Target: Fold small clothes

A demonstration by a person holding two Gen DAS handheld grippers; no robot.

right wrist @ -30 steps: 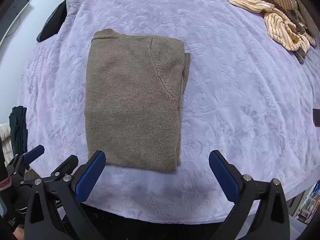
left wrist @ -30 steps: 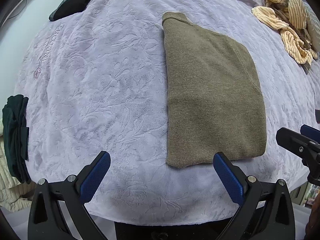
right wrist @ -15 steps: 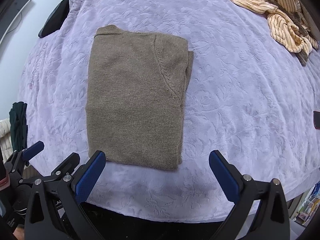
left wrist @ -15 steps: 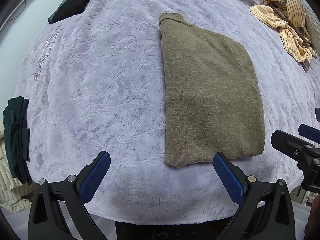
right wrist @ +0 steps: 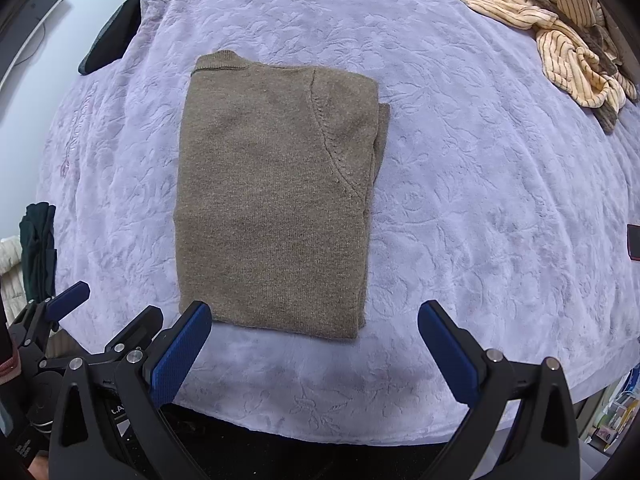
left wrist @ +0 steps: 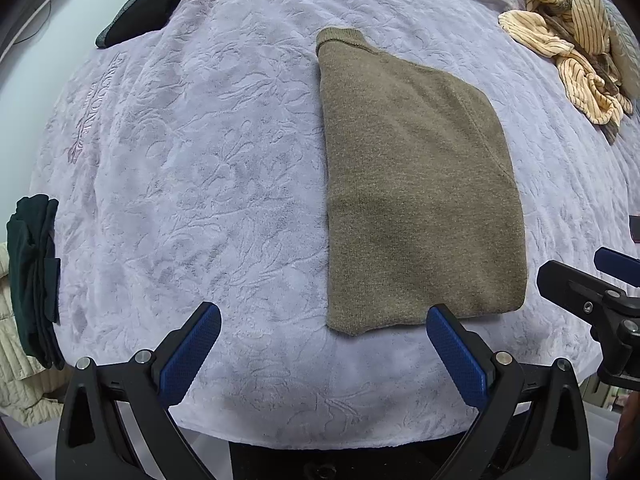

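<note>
An olive-brown knit sweater [left wrist: 416, 184] lies flat on a lilac embossed blanket [left wrist: 192, 184], folded into a long rectangle with its collar at the far end. It also shows in the right wrist view [right wrist: 276, 196]. My left gripper [left wrist: 324, 332] is open and empty, just short of the sweater's near hem, toward its left corner. My right gripper [right wrist: 314, 330] is open and empty, just short of the near hem, toward its right corner. Each gripper shows at the edge of the other's view.
A heap of yellow striped clothes [left wrist: 568, 40] lies at the far right, also in the right wrist view [right wrist: 560, 40]. Dark green folded clothes [left wrist: 34, 280] sit at the blanket's left edge. A black item [left wrist: 140, 12] lies far left. The blanket's near edge [right wrist: 320, 424] drops off below the grippers.
Both grippers have crept forward toward the sweater's near hem, which now sits closer to the fingertips. The sweater itself has not moved. Both grippers stay open.
</note>
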